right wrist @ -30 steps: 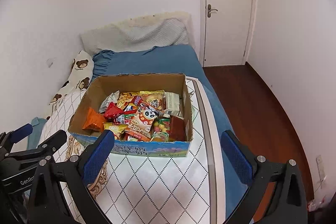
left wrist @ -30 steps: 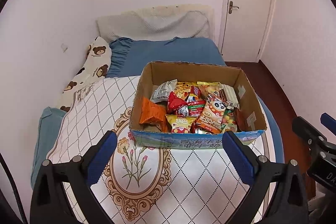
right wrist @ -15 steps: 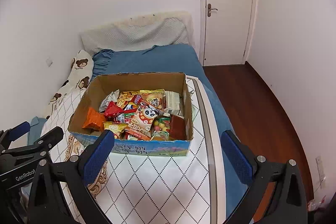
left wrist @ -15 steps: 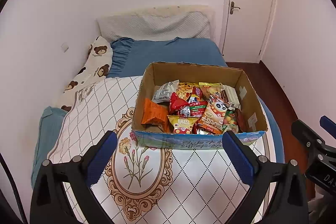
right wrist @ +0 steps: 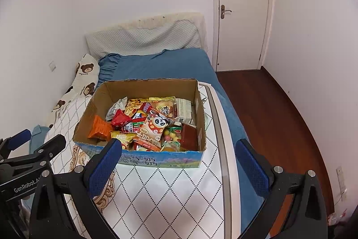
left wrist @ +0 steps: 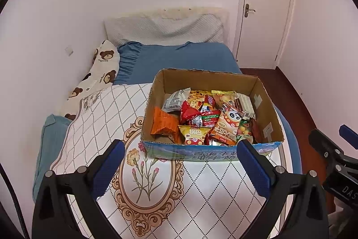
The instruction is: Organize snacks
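Observation:
An open cardboard box (left wrist: pixel 264 95) (right wrist: pixel 199 109) sits on a white board with a diamond pattern (left wrist: pixel 201 194) (right wrist: pixel 179 194) laid over the bed. Several snack packets fill it: an orange one (left wrist: pixel 164 124) (right wrist: pixel 98 130) at the left, a red one (left wrist: pixel 188 112) (right wrist: pixel 119 119), a panda packet (left wrist: pixel 228 124) (right wrist: pixel 154 129). My left gripper (left wrist: pixel 181 166) hovers open in front of the box, nothing between its blue pads. My right gripper (right wrist: pixel 179 164) is open too, just short of the box's front wall. Each gripper shows at the edge of the other's view.
The bed has a blue sheet (left wrist: pixel 179 57), a grey pillow (left wrist: pixel 165 27) at the head and a bear-print pillow (left wrist: pixel 100 73) against the left wall. A white door (right wrist: pixel 242 8) stands shut at the back right. Wooden floor (right wrist: pixel 268 109) runs along the bed's right side.
Both views have drifted slightly; the box sits a touch higher and nearer in frame. Both grippers stay open and nothing was picked up.

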`<action>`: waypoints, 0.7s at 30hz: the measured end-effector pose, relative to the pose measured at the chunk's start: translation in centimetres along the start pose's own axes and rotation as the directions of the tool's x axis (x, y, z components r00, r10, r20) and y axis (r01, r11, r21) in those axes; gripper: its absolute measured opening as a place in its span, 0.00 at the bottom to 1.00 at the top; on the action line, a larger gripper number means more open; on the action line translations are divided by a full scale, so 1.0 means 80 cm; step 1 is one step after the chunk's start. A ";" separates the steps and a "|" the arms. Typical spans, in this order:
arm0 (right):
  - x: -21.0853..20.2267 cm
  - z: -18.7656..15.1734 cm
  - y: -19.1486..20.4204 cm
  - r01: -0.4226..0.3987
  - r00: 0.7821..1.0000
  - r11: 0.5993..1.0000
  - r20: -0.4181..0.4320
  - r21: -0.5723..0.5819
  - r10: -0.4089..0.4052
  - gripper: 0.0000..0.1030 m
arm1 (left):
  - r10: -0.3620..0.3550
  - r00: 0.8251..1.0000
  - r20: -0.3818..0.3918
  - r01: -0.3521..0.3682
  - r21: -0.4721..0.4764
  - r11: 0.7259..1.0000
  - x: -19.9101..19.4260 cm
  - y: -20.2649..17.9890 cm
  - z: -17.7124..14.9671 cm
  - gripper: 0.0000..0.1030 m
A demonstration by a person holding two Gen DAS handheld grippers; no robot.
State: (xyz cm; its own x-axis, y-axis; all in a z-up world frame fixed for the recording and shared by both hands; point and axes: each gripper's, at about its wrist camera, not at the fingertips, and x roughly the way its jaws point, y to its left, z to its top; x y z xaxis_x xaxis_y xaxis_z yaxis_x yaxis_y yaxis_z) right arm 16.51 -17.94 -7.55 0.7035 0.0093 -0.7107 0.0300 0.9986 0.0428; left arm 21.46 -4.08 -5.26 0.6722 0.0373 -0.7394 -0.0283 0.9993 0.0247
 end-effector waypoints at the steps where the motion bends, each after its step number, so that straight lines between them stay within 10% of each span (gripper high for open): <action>1: -0.001 0.000 0.000 0.001 1.000 1.000 0.001 0.002 -0.001 1.00 | 0.000 1.000 -0.003 0.000 0.000 1.000 0.001 -0.001 0.000 1.00; 21: -0.002 -0.003 0.000 0.003 1.000 1.000 0.006 0.002 -0.003 1.00 | -0.006 1.000 -0.005 0.006 -0.002 1.000 -0.003 -0.002 -0.001 1.00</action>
State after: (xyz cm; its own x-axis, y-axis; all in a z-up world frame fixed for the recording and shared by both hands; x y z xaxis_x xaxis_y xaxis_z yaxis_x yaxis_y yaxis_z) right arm 16.21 -17.94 -7.57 0.7076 0.0063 -0.7066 0.0335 0.9985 0.0424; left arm 21.27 -4.28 -5.14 0.6686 0.0311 -0.7430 -0.0260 0.9995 0.0184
